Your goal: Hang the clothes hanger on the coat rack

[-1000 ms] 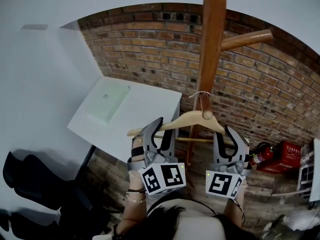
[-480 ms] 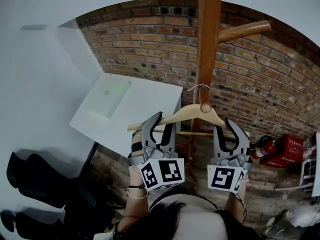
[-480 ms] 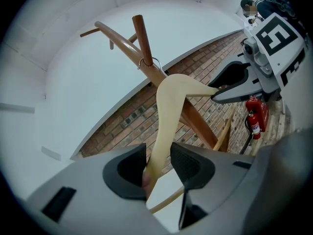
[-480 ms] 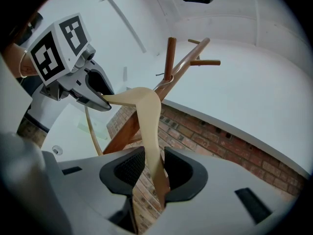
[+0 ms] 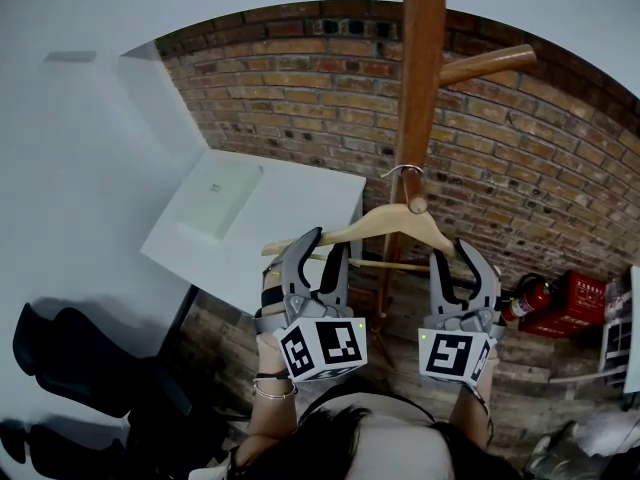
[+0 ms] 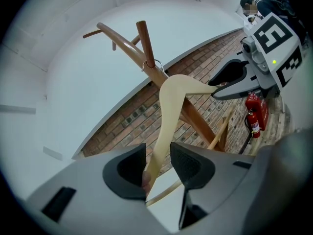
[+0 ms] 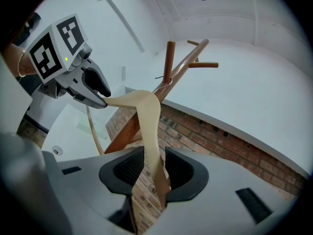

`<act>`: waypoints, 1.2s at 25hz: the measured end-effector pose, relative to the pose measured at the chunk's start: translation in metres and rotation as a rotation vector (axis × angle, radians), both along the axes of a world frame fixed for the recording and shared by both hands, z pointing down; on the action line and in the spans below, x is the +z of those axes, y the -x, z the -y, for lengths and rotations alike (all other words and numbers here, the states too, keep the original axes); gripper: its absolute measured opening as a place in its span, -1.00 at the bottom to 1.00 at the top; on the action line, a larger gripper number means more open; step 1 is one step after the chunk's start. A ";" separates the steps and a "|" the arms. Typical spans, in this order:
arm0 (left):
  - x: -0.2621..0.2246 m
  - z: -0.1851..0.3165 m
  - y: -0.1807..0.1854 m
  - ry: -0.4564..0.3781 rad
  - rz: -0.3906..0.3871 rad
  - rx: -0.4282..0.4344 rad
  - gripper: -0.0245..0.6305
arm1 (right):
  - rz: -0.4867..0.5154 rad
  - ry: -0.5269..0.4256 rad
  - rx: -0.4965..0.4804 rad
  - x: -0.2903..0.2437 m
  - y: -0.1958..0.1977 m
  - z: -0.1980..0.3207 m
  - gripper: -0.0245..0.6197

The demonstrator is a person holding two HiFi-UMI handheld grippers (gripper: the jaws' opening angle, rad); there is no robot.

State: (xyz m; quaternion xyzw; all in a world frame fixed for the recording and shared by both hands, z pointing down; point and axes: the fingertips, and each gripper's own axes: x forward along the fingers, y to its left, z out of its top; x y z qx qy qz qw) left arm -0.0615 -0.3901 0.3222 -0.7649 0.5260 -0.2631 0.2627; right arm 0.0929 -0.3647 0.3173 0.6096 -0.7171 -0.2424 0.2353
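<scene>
One brick wall (image 5: 300, 98) runs behind the coat rack (image 5: 420, 68), filling most of the background. Its wooden pole rises straight up in front of the bricks, and one peg slants up from the pole toward the right. To the left of the rack stands a white desk (image 5: 290, 218), its near corner reaching almost to the pole, with a pale green sheet (image 5: 218, 200) lying on the part farther from the rack.

A pale wooden hanger (image 5: 390, 223) hangs on the rack. Its metal hook is looped over a short peg close against the pole, and its two arms spread out to either side of the pole, with a thin crossbar below them.

On the left side of the rack, the left claw (image 5: 330, 240) has the hanger's left arm between its jaws. The arm lies against one pad, and there is a clear gap to the other, so the jaws stand apart rather than clamped. On the right side, the right claw (image 5: 450, 251) has the hanger's right arm between its jaws. These jaws have just been opening and now stand apart, with slivers of brick showing beside the wood.

Low on the floor, to the right of the rack, a red box (image 5: 572, 306) sits against the wall, with a red fire extinguisher (image 5: 527, 296) between it and the pole.
</scene>
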 end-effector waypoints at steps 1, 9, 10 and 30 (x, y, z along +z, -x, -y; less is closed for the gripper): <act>0.000 -0.001 0.000 -0.003 0.004 0.002 -0.48 | 0.000 -0.002 0.001 0.000 -0.001 -0.001 -0.50; -0.001 -0.011 0.005 -0.015 -0.007 -0.010 -0.48 | -0.003 0.000 0.003 0.002 -0.002 -0.009 -0.50; -0.001 -0.012 0.005 -0.016 -0.009 -0.012 -0.48 | -0.001 0.002 0.004 0.002 -0.003 -0.010 -0.50; 0.003 -0.061 -0.005 0.022 -0.077 -0.063 -0.58 | 0.039 0.021 -0.044 0.011 -0.019 -0.048 -0.51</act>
